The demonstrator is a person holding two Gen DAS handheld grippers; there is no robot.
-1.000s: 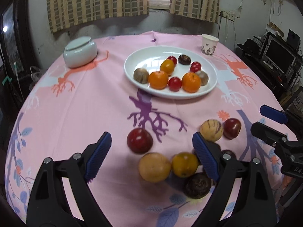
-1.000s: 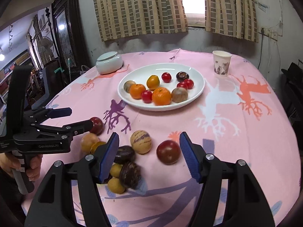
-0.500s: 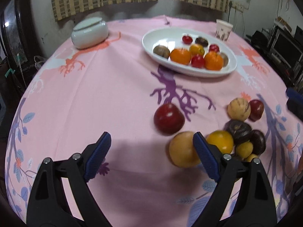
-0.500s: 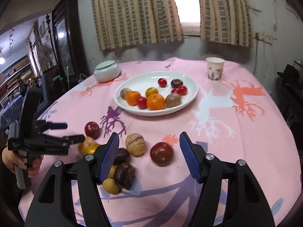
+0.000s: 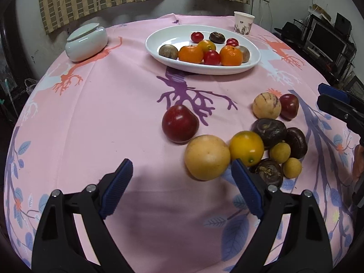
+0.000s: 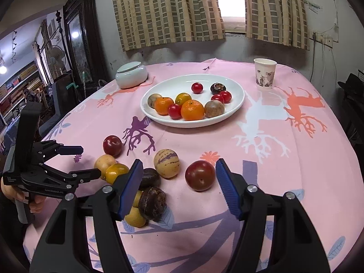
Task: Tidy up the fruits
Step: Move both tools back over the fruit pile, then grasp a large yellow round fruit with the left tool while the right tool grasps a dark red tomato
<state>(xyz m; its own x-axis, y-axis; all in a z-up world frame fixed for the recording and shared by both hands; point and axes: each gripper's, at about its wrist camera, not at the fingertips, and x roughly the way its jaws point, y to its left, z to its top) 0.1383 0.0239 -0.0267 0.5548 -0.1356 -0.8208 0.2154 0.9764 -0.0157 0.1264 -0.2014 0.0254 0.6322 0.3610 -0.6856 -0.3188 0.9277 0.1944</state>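
Now, in the left wrist view, the left claw (image 5: 182,184) is hovering low over the pink tablecloth (image 5: 102,104) of the table with its jaws spread wide and nothing between them. A pale yellow round fruit (image 5: 207,157) is lying just ahead and a little to the right of the gap, almost touching the right pad. A dark red plum (image 5: 180,122) is sitting farther ahead, close to that fruit. To the right, the rest of the loose cluster is crowding together: an orange-yellow fruit (image 5: 246,147), dark brown fruits and small yellow ones. The white oval plate (image 5: 159,36) with oranges and cherry tomatoes is standing well beyond, toward the far edge.

In the right wrist view, the right claw (image 6: 178,187) is likewise spread and holding nothing. A dark red tomato-like fruit (image 6: 200,175) is lying between its pads, slightly ahead and nearer the right pad, with a striped pale melon-like fruit (image 6: 166,163) just to its left. The left claw is showing at the left edge, open, beside the same cluster.

Judging by this, the right claw is better lined up on its fruit; these fruits are round, so no axis matters, only centring before closing.
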